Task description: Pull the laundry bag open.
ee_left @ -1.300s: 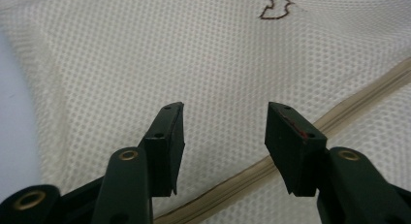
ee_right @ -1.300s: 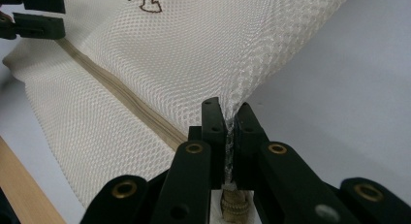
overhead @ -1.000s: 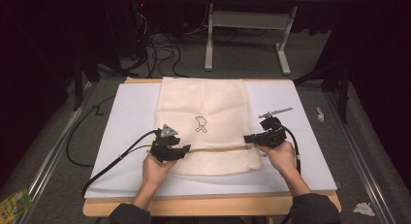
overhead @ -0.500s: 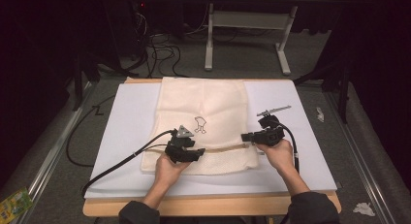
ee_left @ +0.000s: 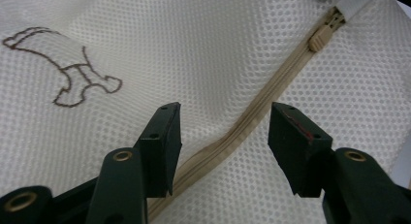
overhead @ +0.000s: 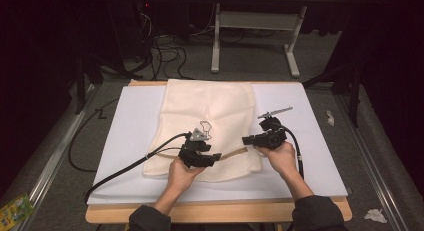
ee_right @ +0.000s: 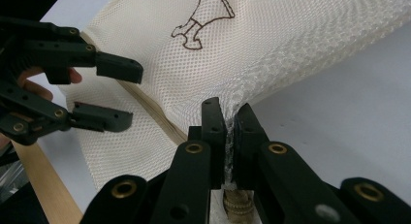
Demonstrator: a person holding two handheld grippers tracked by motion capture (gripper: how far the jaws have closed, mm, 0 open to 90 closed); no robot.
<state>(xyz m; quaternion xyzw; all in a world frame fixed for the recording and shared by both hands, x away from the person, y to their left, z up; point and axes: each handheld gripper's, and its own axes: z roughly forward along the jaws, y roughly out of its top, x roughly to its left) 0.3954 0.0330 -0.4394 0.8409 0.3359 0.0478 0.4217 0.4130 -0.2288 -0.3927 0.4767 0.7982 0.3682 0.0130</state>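
A cream mesh bag (overhead: pixel 210 106) with a brown stitched figure (ee_left: pixel 68 73) lies flat on a white board (overhead: pixel 310 156). A beige zipper (ee_left: pixel 252 115) runs along its near edge, with the pull (ee_left: pixel 320 37) at the right end. My left gripper (overhead: pixel 216 157) is open just above the bag, its jaws on either side of the zipper line without touching it. My right gripper (ee_right: pixel 229 122) is shut on a pinch of mesh at the bag's right near corner and lifts it a little. The right gripper view shows the open left gripper (ee_right: pixel 123 93) close by.
The board rests on a wooden table (overhead: pixel 225 211) whose front edge is near the person's sleeves. Cables (overhead: pixel 165 46) and a metal frame's legs (overhead: pixel 250 31) stand on the floor behind. Crumpled paper (overhead: pixel 375 215) and a green packet (overhead: pixel 15 208) lie on the floor.
My left gripper has slid to the right along the bag's near edge, toward the right gripper. The right gripper has kept its place and its grip on the mesh.
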